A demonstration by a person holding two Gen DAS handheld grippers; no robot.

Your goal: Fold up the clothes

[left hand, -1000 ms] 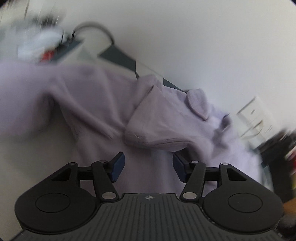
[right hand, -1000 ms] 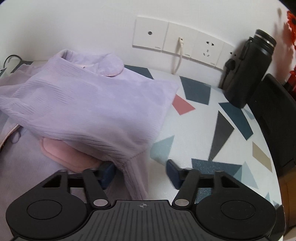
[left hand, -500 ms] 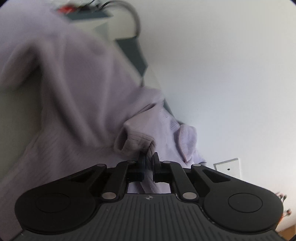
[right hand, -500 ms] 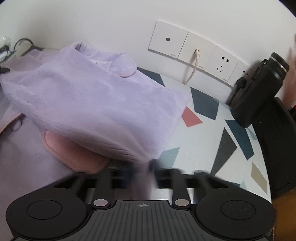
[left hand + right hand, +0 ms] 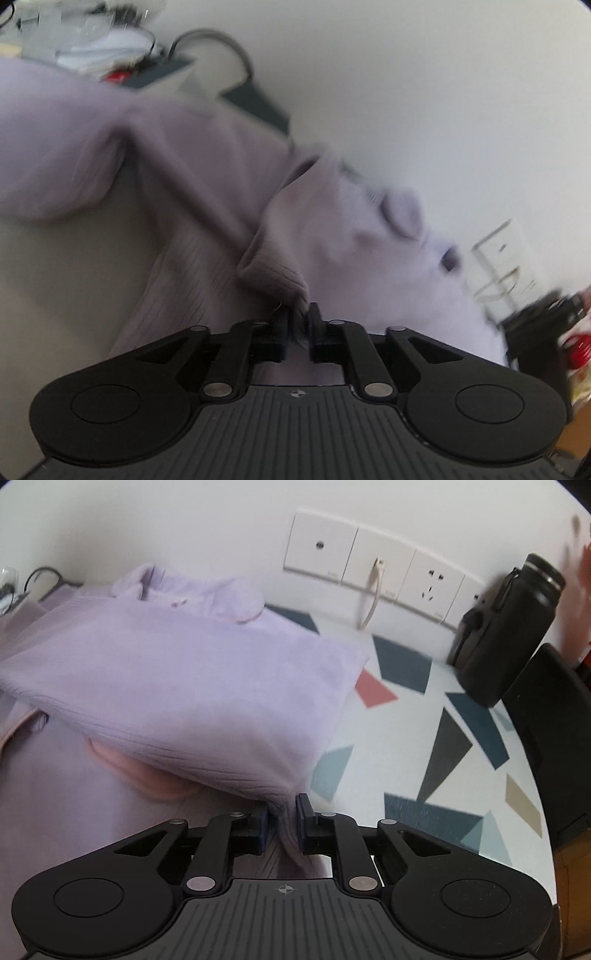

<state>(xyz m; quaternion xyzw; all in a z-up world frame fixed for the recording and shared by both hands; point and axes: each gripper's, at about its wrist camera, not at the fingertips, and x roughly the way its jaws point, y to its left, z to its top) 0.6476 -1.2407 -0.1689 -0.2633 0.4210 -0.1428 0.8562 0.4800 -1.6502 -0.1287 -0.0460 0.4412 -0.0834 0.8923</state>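
Pinching the lilac garment (image 5: 192, 686), both jaws clamp cloth; only the right view shows the flask (image 5: 509, 627).

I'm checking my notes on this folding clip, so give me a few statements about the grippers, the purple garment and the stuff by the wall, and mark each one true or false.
1. The left gripper is shut on the lilac garment. True.
2. The right gripper hangs open above the cloth. False: its fingers are closed on a fold of the garment's edge.
3. A black bottle stands at the wall near the wall sockets. True.
4. The bottle lies tipped over on the garment. False: it stands upright on the patterned table, apart from the cloth.
5. A pale cable is plugged into one wall plate. True.
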